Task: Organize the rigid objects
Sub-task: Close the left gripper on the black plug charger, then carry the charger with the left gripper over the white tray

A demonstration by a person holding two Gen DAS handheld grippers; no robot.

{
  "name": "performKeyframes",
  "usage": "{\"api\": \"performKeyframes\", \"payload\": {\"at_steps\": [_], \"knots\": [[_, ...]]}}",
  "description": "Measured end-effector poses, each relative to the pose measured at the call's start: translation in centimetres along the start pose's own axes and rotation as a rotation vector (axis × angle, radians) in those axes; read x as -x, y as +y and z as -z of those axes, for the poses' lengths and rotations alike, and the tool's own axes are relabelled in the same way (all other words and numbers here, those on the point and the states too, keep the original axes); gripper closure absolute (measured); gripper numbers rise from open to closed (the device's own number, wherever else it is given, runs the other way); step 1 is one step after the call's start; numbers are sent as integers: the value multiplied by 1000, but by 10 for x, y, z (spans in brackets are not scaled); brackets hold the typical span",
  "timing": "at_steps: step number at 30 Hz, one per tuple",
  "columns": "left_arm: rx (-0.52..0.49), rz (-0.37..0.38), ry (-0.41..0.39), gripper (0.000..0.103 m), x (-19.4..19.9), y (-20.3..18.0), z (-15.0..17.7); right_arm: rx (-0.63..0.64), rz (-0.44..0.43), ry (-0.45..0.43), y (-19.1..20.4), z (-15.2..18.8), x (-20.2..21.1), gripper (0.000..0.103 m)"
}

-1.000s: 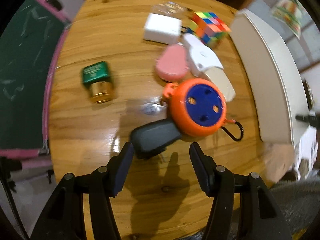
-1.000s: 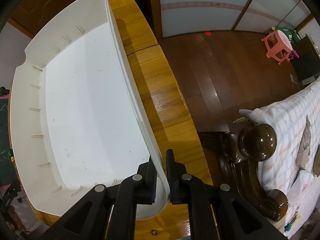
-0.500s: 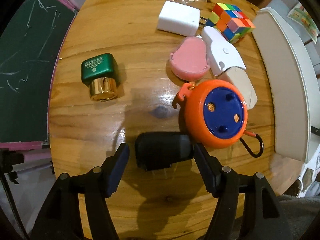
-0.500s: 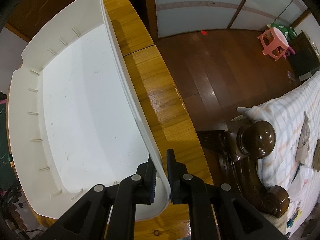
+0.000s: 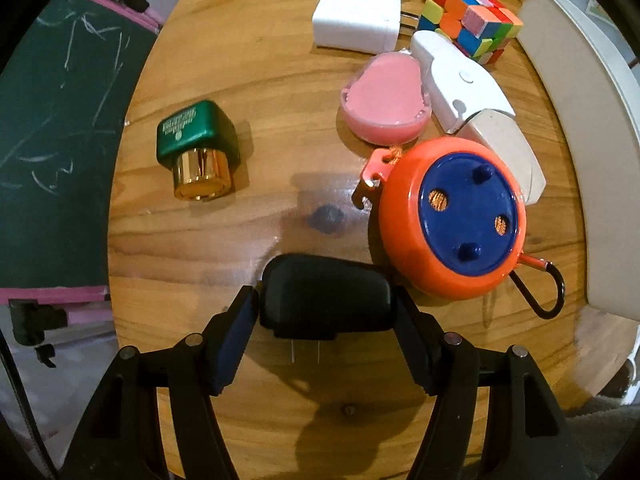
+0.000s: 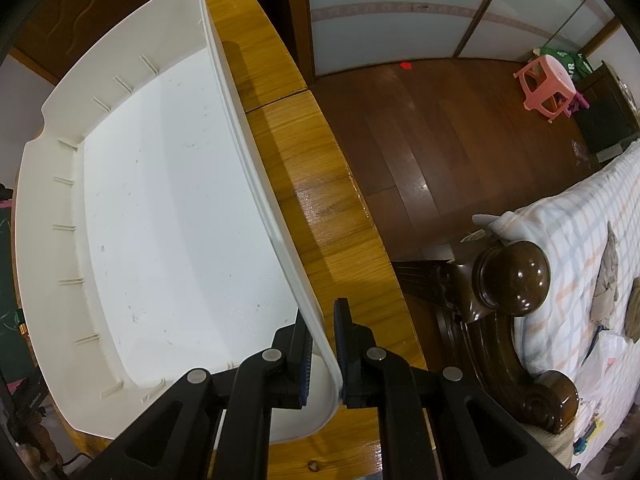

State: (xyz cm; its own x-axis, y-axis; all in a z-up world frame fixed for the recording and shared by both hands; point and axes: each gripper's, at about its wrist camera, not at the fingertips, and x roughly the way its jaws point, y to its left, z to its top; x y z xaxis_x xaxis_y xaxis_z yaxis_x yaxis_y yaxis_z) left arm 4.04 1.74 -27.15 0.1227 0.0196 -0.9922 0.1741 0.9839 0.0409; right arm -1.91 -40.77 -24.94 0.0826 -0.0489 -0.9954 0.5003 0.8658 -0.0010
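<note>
My left gripper (image 5: 326,312) has a finger on each side of a black plug adapter (image 5: 326,294) lying on the round wooden table (image 5: 256,80); both pads touch its sides. Beyond it lie an orange and blue reel (image 5: 454,226), a pink case (image 5: 386,98), a white device (image 5: 468,88), a white charger block (image 5: 356,20), a colour cube (image 5: 472,14) and a green bottle with a gold cap (image 5: 196,148). My right gripper (image 6: 322,344) is shut on the right rim of the empty white bin (image 6: 168,208).
The white bin's wall (image 5: 580,92) stands along the table's right edge in the left wrist view. A green chalkboard (image 5: 52,152) is left of the table. Right of the bin are the table edge (image 6: 332,216), wooden floor, a bed post (image 6: 512,276) and a pink stool (image 6: 546,80).
My left gripper has moved forward around the black adapter and its fingers have closed in onto its sides. The right gripper stays clamped on the bin rim.
</note>
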Motion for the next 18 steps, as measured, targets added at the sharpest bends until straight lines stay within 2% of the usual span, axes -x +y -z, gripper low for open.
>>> {"api": "performKeyframes", "payload": {"at_steps": [6,11,18], "knots": [[-2,-15,-4,37,3,-9,1,0,-2,3,0,-1,-2,93],[28,-56,-4,37,9,1,2,6,-5,20,2,0,-7,94],[15,-78,-46,37,44,-5,1,22,-7,7,2,2,-7,97]]}}
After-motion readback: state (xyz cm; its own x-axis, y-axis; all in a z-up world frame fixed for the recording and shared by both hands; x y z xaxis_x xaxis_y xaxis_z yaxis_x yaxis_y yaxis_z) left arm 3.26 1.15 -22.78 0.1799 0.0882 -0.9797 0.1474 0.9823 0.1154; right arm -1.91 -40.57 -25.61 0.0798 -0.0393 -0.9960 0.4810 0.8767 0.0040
